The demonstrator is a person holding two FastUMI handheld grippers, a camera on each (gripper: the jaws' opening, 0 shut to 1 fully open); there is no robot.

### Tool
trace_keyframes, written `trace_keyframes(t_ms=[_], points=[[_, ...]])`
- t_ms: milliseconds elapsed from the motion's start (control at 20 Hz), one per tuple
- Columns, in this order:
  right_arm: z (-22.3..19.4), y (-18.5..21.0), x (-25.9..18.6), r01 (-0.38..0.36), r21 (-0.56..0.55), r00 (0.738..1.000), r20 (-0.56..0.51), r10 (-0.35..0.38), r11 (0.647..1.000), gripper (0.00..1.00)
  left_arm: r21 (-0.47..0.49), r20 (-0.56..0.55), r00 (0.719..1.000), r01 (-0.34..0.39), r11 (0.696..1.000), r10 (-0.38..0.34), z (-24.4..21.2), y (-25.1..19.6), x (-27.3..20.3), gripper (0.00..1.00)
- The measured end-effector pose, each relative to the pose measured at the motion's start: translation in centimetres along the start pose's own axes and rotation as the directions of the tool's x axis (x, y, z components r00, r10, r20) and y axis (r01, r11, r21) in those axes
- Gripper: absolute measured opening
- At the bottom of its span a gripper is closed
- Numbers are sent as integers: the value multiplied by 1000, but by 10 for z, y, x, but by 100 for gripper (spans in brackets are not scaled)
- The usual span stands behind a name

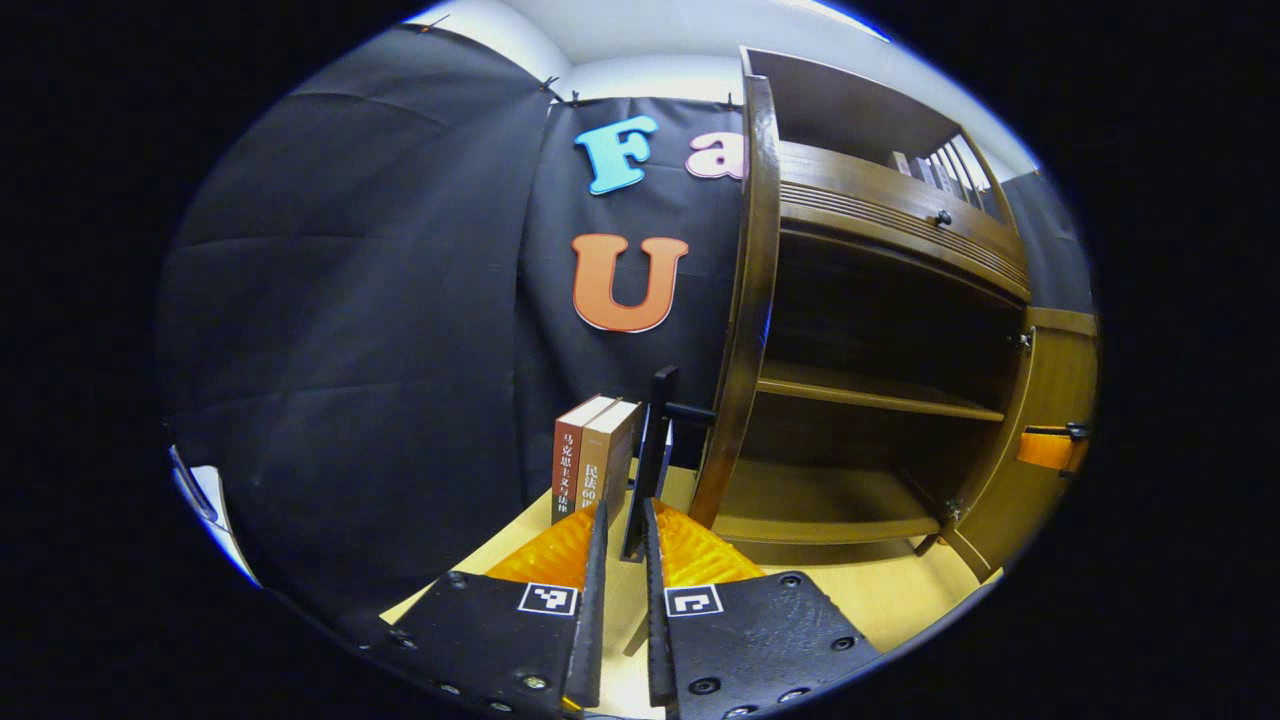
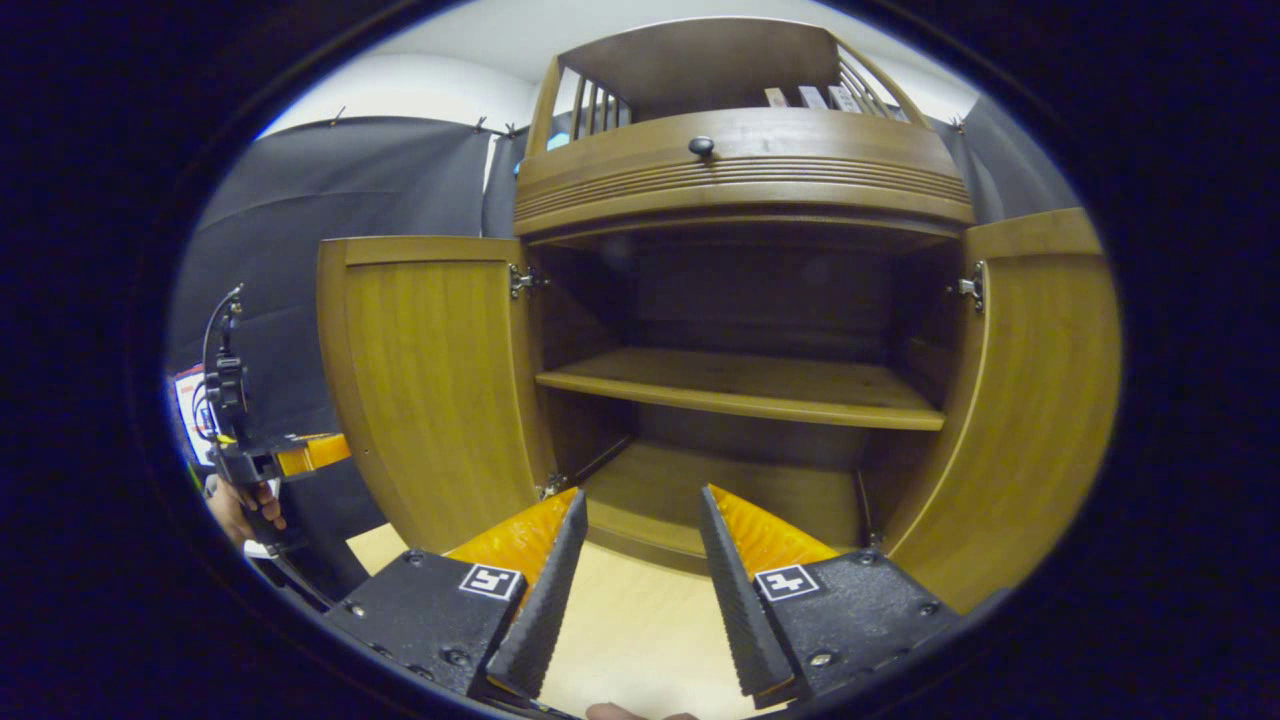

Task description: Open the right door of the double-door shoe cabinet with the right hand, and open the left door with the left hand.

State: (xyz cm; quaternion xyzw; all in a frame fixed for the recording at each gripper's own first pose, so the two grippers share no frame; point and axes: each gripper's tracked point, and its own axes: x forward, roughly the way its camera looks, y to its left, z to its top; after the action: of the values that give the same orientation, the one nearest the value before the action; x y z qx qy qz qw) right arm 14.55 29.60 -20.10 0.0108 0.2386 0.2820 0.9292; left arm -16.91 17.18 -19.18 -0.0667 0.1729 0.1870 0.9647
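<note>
The shoe cabinet [image 2: 740,200] stands on a pale wooden floor [image 2: 640,640] against the black cloth wall, brown and glossy, with a ribbed drawer front carrying a dark round knob [image 2: 701,146] and a railed top shelf above it. Both doors stand swung wide: the left door [image 2: 430,390] at the left and the right door [image 2: 1030,400] at the right, each hanging on metal hinges. Inside lie one middle shelf [image 2: 740,387] and the bottom board, both bare.

The right gripper [image 2: 640,505] faces the open front squarely, its fingers spread apart with nothing between them. Far left in this view a hand [image 2: 240,505] holds the other gripper beside the left door.

The left gripper view sees the cabinet from its left side, the left door [image 1: 745,320] edge-on. Two upright books [image 1: 595,460] and a black bookend [image 1: 655,460] stand just left of it. The left gripper [image 1: 622,510] has its fingers nearly pressed together, a thin gap between them, gripping nothing.
</note>
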Motion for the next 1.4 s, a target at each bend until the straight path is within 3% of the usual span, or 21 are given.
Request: trace_keyframes(t_ms=[200,300,550,600,700,750,1250,1300,1350,1400], points=[[7,-15,-1,50,2,998,25,-50,999,75,44,41,994,-101,994,99,10,11,-15,18],[16,-24,-3,87,6,995,41,-88,996,77,67,83,990,-122,990,117,24,1,-29,18],[37,-40,-9,140,7,984,106,-140,990,80,127,173,984,-69,990,46,62,-64,-49,18],[40,-43,-9,146,4,982,118,-146,989,80,131,181,983,-42,991,18,67,-79,-51,31],[47,-45,-14,156,7,978,138,-155,988,82,130,191,981,2,991,-27,77,-106,-48,35],[51,-47,-17,159,11,975,153,-159,987,82,125,196,980,23,992,-47,82,-119,-47,28],[99,-98,-63,287,19,916,289,-280,958,82,92,224,938,251,964,-266,120,-231,-34,100],[100,-100,-65,296,21,912,290,-289,955,82,86,230,929,276,957,-289,123,-242,-34,95],[102,-104,-68,310,23,908,291,-303,950,80,85,234,924,289,954,-301,126,-251,-33,100],[104,-108,-71,320,24,904,291,-313,947,87,90,234,922,297,951,-310,129,-258,-29,100]])
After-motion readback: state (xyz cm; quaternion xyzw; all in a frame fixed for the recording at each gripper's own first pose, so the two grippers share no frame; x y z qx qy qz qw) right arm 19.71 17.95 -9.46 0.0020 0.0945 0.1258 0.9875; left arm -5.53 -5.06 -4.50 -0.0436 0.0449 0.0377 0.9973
